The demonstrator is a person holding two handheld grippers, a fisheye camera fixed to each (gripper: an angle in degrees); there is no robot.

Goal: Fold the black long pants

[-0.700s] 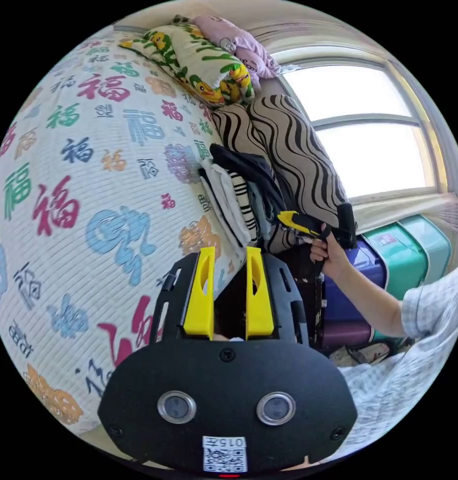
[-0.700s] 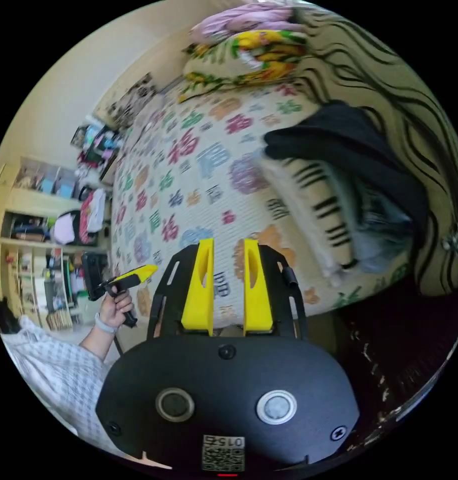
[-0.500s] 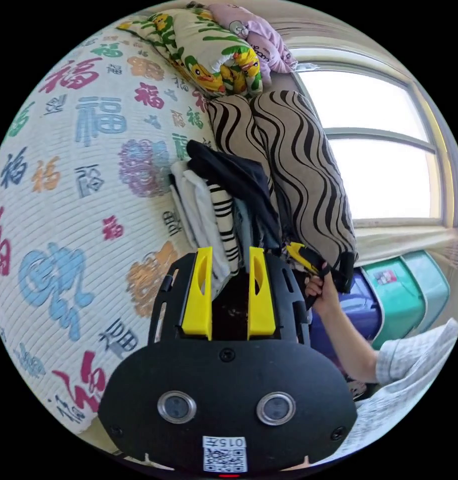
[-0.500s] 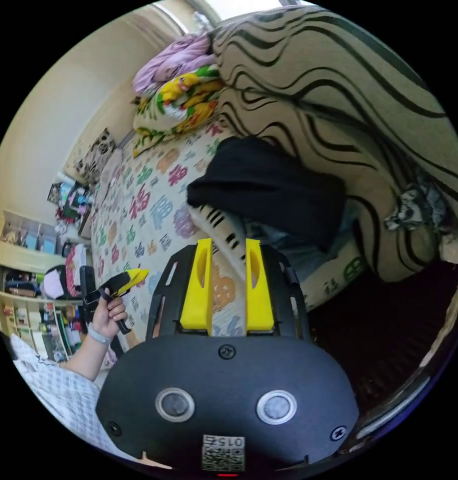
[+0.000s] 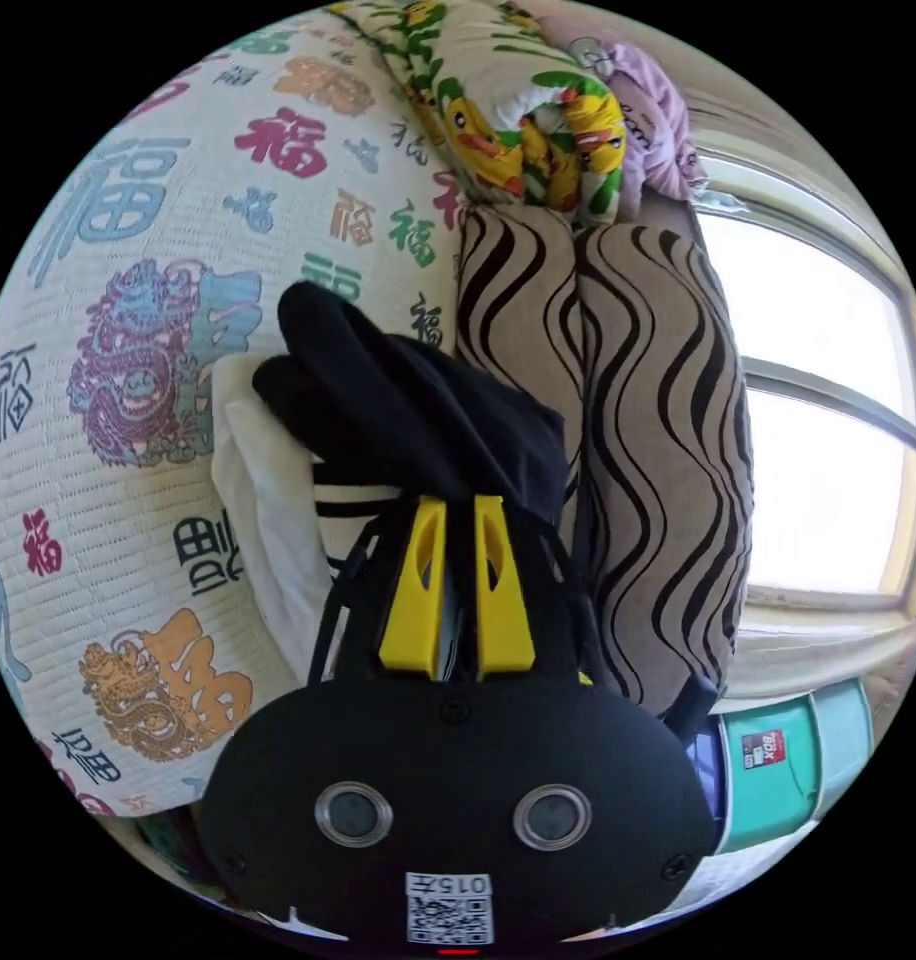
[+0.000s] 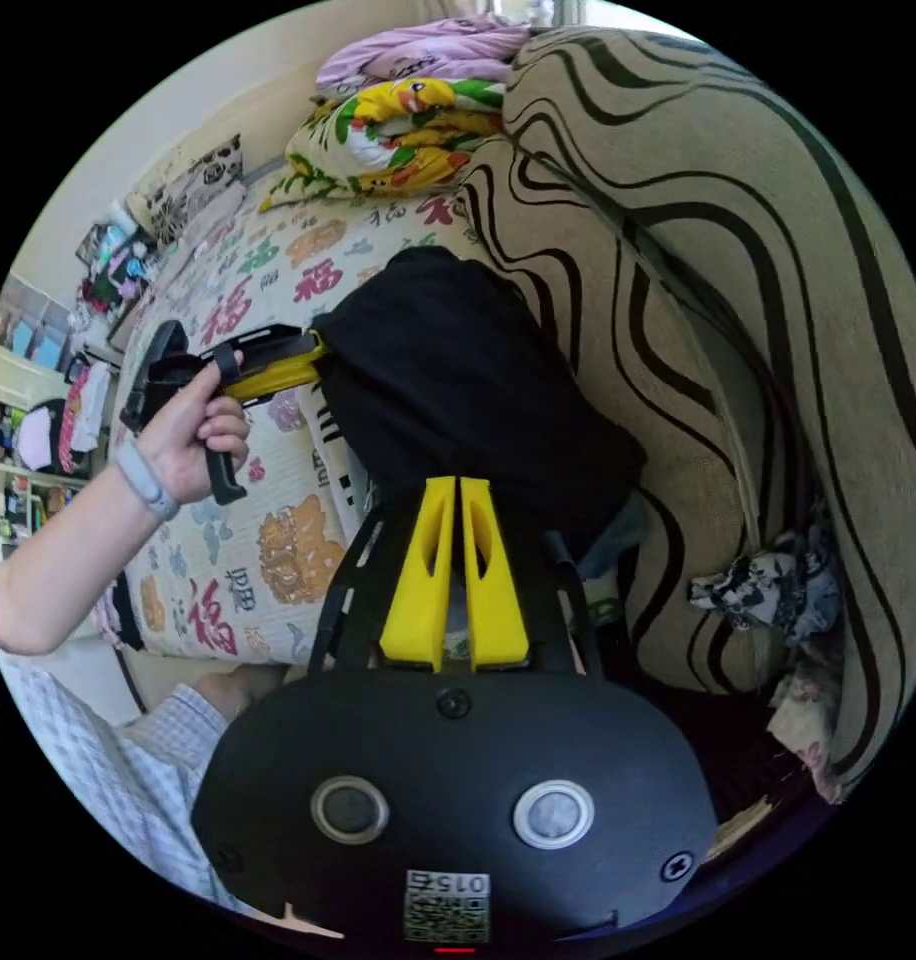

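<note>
Both hand-held grippers, left and right, pinch edges of the black long pants atop the clothes stack on the bed, apparently to lift them clear for folding.

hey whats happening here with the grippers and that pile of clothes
A person holds a yellow-jawed gripper in each hand at a stack of clothes on a bed with a colourful printed quilt. The left gripper and the right gripper have their jaws nearly together on the black long pants lying on top of the stack, beside a striped tan cushion. The pants are still bunched on the pile, not yet spread out for folding.
</note>
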